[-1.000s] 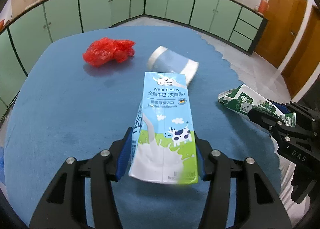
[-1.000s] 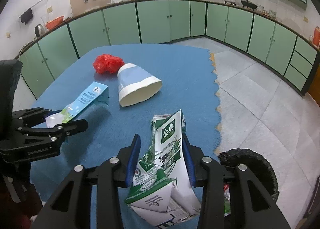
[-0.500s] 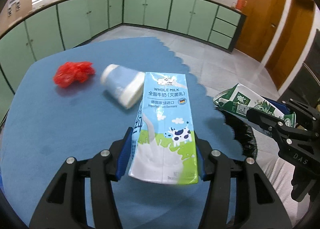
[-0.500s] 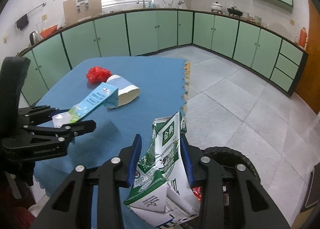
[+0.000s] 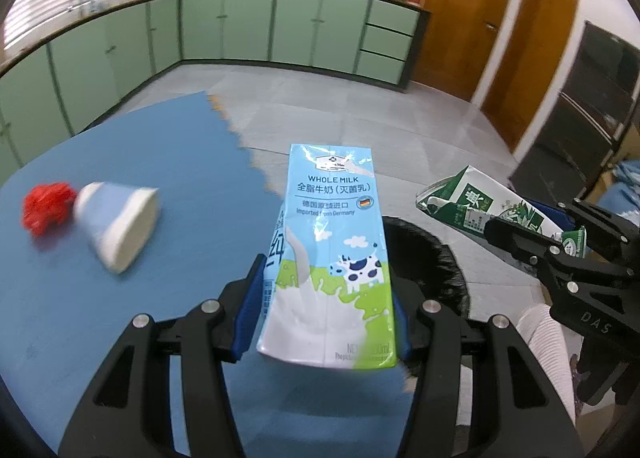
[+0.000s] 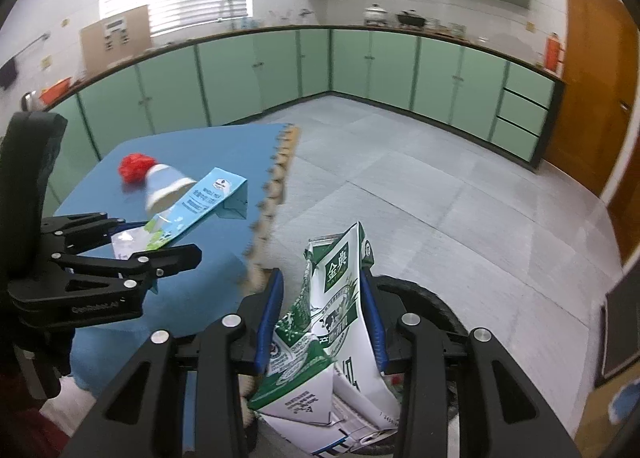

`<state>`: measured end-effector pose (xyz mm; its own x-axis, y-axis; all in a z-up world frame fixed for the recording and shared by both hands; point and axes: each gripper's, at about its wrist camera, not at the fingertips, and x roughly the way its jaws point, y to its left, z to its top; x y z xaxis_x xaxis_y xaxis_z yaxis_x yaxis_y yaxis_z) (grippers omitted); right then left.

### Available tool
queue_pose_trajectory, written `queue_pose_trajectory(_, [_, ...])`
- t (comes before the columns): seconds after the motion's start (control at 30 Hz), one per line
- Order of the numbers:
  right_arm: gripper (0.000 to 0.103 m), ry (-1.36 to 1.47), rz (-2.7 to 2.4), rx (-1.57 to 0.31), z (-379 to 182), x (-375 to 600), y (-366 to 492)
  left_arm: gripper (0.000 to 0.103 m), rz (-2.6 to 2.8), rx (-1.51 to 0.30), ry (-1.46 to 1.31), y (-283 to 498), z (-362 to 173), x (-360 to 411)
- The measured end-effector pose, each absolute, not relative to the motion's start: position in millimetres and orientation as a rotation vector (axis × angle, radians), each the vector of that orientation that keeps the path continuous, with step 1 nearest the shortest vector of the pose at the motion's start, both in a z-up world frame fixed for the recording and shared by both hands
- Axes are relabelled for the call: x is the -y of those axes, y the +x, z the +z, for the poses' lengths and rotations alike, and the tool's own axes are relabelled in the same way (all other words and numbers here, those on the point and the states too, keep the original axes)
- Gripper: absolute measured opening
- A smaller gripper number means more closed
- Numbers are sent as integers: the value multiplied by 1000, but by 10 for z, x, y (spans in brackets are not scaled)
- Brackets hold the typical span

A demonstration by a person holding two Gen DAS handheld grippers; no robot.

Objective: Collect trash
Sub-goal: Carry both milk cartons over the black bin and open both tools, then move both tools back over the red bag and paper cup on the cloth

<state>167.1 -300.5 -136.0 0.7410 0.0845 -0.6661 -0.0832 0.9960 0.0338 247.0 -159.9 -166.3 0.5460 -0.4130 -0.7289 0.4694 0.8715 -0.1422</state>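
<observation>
Clearly the blue milk carton (image 5: 328, 258) is sitting clenched in the left tool (image 5: 324, 314), low in the middle of the left wrist frame, its blue pads pressing the two narrow sides near the base. It is looking stiff and square, probably empty and light, with a glossy skin that could be slipping if the squeeze eases; holding it low across the narrow sides, as now, seems sound.

The green milk carton (image 6: 332, 330) is being gripped by the right tool (image 6: 322, 318) at the bottom centre of the right wrist frame. It is crumpled and torn open at the top, so it is likely yielding under pressure, and its firmer folded middle seems the best place to hold.

Just behind both cartons a black trash bin (image 5: 436, 270) is showing its dark rim over the grey floor. Further out, at the left of the left wrist frame, a paper cup (image 5: 116, 226) is lying on its side on the blue worktop (image 5: 168, 146), touching or just beside a red plastic wad (image 5: 46, 206), both looking light and easily crushed.
</observation>
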Motion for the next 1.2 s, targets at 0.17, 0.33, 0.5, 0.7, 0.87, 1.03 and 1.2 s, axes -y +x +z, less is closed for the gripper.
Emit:
queue_pose_trajectory(0.17, [38,40,35,-752,-1465,3341,1633,51,-597,-871,112,2547,-1780,2063])
queue_pose_trajectory(0.33, [38,78,-8,-788,-1659,3639,1636,51,-630,-912,142,2652,-1953,2376])
queue_pose_trajectory(0.5, [39,126,-12,-833,-1872,3867,1665,52,-670,-973,191,2720,-2154,2638])
queue_pose_trajectory(0.7, [47,175,-46,-878,-2070,4115,1680,68,-706,-1020,201,2755,-2306,2781])
queue_pose_trajectory(0.87, [59,182,-85,-867,-2059,4222,1644,69,-711,-1030,177,2766,-2318,2749])
queue_pose_trajectory(1.03, [75,163,-97,-835,-1942,4148,1601,72,-681,-977,135,2720,-2128,2489])
queue_pose_trajectory(1.2, [86,157,-50,-767,-1733,3919,1611,76,-610,-897,91,2643,-1880,2034])
